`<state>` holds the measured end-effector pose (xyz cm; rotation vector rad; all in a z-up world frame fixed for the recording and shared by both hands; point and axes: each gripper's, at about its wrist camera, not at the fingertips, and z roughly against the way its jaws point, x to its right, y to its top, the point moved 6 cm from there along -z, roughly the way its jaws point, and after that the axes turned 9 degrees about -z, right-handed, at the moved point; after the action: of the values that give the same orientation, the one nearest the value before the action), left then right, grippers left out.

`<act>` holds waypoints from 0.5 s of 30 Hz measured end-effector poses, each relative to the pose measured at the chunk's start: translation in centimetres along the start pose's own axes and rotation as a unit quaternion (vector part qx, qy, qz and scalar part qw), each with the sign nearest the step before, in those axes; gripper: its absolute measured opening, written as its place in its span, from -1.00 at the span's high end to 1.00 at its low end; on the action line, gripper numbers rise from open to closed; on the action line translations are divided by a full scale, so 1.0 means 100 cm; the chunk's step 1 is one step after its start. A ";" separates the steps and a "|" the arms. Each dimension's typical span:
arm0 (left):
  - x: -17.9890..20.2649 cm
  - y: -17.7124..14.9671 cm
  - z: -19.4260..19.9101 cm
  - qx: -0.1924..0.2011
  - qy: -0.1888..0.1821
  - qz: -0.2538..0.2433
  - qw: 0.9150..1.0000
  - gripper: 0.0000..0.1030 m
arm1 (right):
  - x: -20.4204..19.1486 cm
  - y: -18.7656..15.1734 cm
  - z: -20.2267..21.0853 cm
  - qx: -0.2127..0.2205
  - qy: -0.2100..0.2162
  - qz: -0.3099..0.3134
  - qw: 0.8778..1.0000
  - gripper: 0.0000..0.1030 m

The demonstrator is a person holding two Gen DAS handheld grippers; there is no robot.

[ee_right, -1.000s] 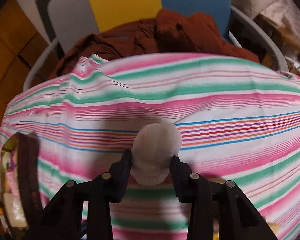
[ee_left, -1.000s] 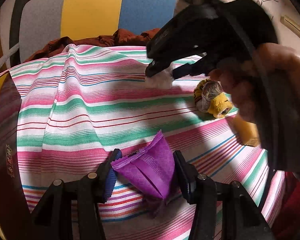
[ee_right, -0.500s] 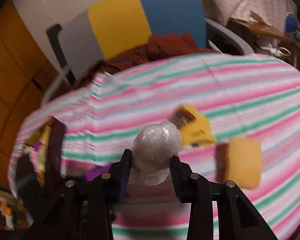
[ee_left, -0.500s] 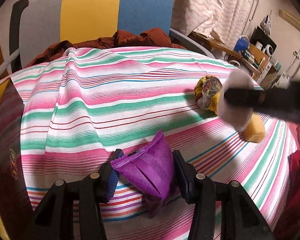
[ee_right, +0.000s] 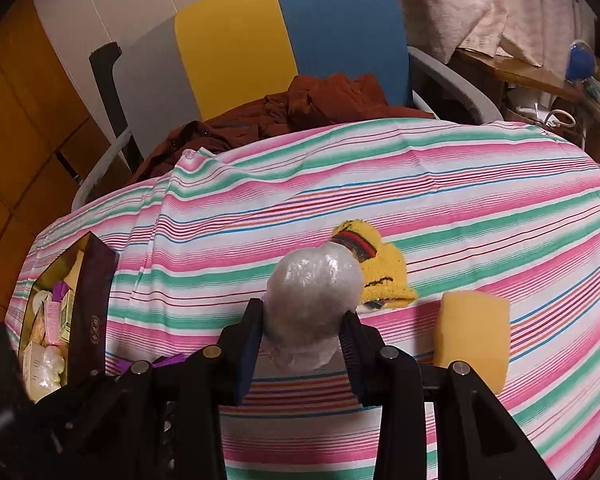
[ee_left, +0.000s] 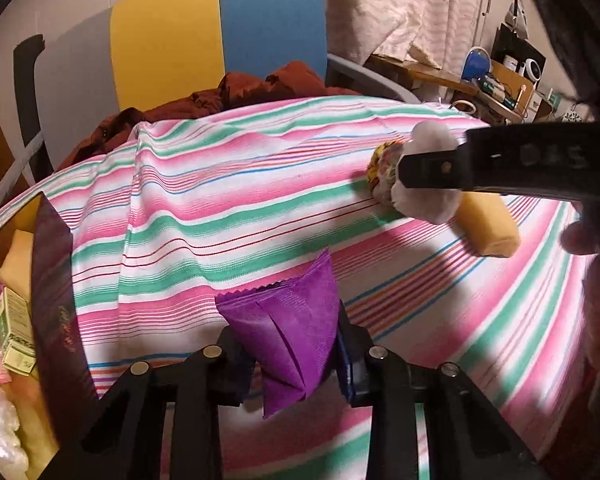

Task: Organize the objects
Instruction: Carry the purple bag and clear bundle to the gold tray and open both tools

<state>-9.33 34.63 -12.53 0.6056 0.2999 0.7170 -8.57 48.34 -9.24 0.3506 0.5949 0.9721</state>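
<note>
Purple sachet [ee_left: 288,328]: clamped between the fingers of the left gripper [ee_left: 294,350], held above the striped cloth [ee_left: 204,216]; its serrated edge points up and away, long axis roughly along the fingers.
White wrapped ball [ee_right: 314,288]: squeezed in the right gripper [ee_right: 300,320], bulging out past the fingertips, off the cloth.
Dark box [ee_right: 94,280]: open, already holding small packets, at the left edge of the table — it lies to the left of both grippers, and the left one looks nearer.
Likely next step: carry each held item leftward to the box, sachet first by my reckoning.
Left on the cloth: a yellow sock bundle [ee_right: 374,268] and, just beside it, a yellow sponge [ee_right: 472,332] — both to the right, away from the box.
In the way: nothing visible between the grippers and the box; its tall near wall must be cleared.
</note>
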 end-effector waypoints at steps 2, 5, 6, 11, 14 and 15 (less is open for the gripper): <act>-0.002 0.000 0.011 0.007 -0.008 0.008 1.000 0.38 | 0.001 0.001 0.002 0.004 0.004 -0.002 1.000 0.27; -0.006 0.003 0.036 0.029 -0.018 0.017 0.999 0.38 | -0.002 0.004 0.008 0.013 0.022 -0.005 1.000 0.27; -0.008 0.004 0.046 0.037 -0.021 0.019 0.999 0.38 | -0.004 0.004 0.009 0.015 0.028 -0.003 0.999 0.27; -0.026 0.001 0.087 0.069 -0.015 0.032 0.997 0.38 | -0.015 -0.002 0.011 0.012 0.038 0.016 0.999 0.27; -0.041 -0.005 0.106 0.084 -0.007 0.044 0.995 0.38 | -0.026 -0.009 0.010 0.006 0.044 0.037 0.998 0.27; -0.046 -0.007 0.110 0.086 -0.006 0.049 0.995 0.38 | -0.032 -0.012 0.009 0.002 0.045 0.048 0.998 0.27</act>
<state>-7.27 26.45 -4.02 0.7923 0.3253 0.7878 -8.53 44.96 -8.17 0.3436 0.6662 1.0839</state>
